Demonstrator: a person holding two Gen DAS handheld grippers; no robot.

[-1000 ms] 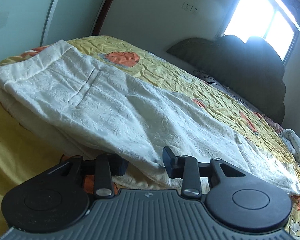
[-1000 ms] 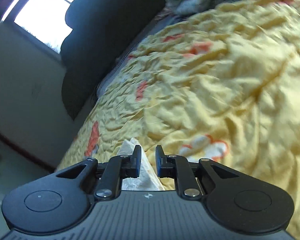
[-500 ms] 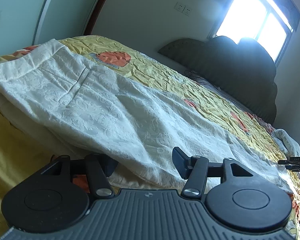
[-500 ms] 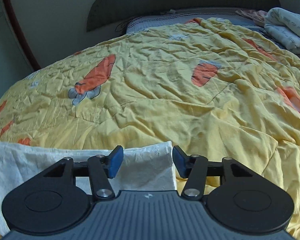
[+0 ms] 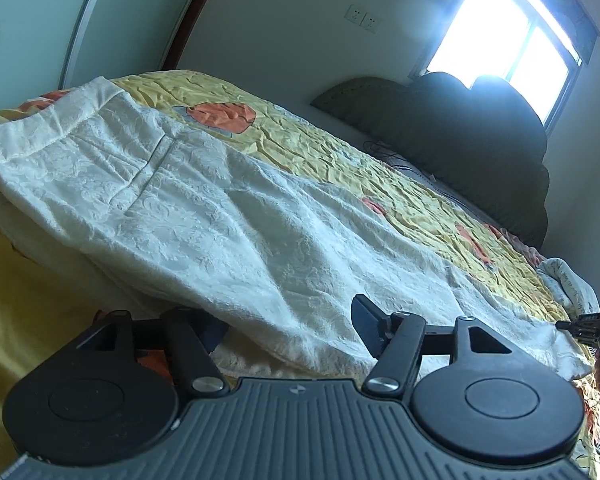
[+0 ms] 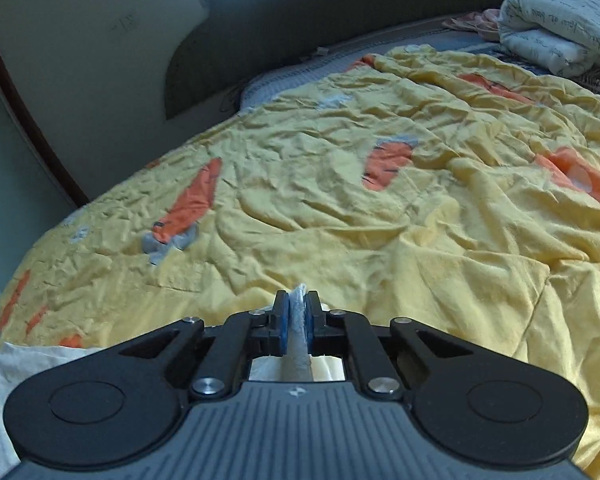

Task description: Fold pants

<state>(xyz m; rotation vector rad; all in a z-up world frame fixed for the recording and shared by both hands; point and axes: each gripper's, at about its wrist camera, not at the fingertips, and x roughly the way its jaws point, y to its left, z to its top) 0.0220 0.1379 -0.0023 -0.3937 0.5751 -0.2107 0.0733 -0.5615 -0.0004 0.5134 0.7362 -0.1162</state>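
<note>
Cream textured pants (image 5: 220, 216) lie lengthwise on the yellow carrot-print quilt (image 5: 340, 148), waistband at the far left, legs running right. My left gripper (image 5: 288, 328) sits at their near edge with its jaws opening. The cloth drapes between the fingers and hides the left fingertip; the pads do not press on it. My right gripper (image 6: 298, 316) is shut on a thin fold of the pants' hem (image 6: 299, 300). More of the pants (image 6: 4, 376) shows at the lower left of the right wrist view. The right gripper (image 5: 588, 324) also appears at the leg end in the left wrist view.
A dark padded headboard (image 5: 460, 120) stands under a bright window (image 5: 500, 28). A folded white blanket (image 6: 560, 32) lies by the headboard at the bed's far right. A thin cable (image 6: 232, 96) rests near the headboard. The wall and a door frame (image 6: 28, 120) run along the bed's left side.
My left gripper's jaws spread wider without moving away. My right gripper rolled level, came down over the pants' hem corner, opened around it and then closed on it.
</note>
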